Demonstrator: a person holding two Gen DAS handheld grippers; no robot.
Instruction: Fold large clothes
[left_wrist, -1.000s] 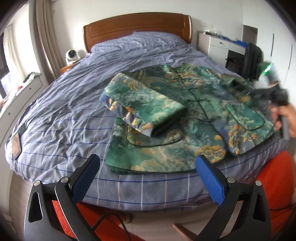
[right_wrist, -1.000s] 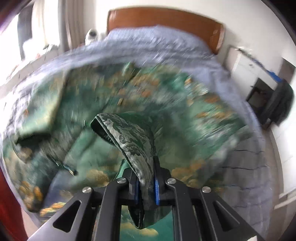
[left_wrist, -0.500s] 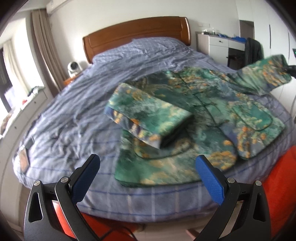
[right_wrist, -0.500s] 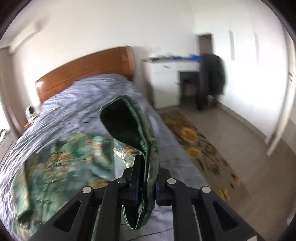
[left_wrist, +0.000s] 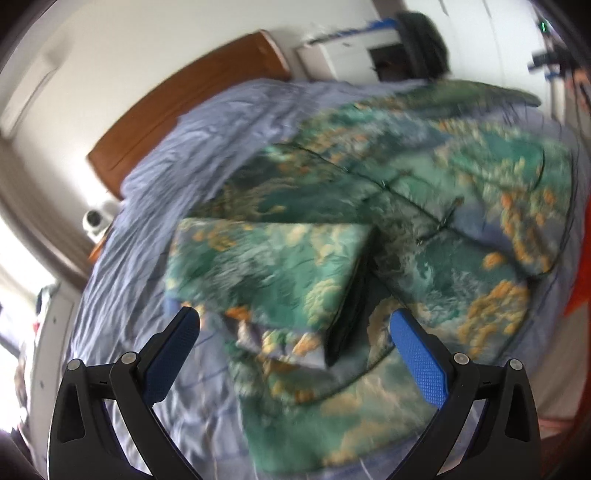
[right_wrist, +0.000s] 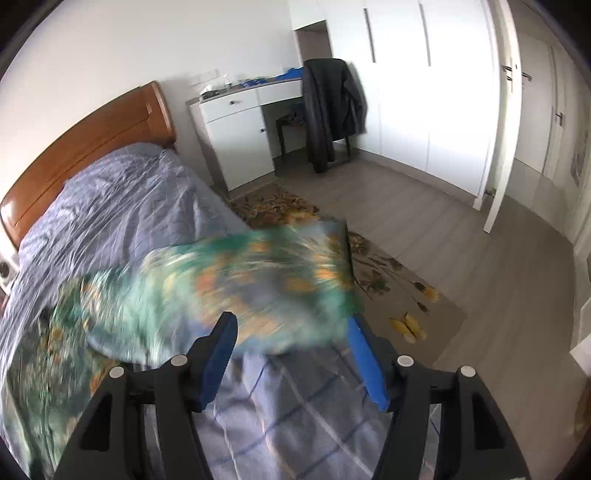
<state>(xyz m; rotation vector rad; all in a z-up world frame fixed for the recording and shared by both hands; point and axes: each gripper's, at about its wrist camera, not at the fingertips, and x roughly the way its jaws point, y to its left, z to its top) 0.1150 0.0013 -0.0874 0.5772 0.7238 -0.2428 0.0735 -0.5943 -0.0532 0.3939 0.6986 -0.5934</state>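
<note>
The jacket (left_wrist: 424, 229) lies flat near the bed's (left_wrist: 155, 206) foot edge, its loose sleeve (right_wrist: 236, 288) (blurred) just ahead of the right gripper (right_wrist: 291, 350), both grippers' jaws apart.

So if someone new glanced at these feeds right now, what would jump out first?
The green-and-orange patterned jacket spread over the blue checked bed, one sleeve folded across its front. In the right wrist view its other sleeve blurs past the open right hand-held gripper.
</note>
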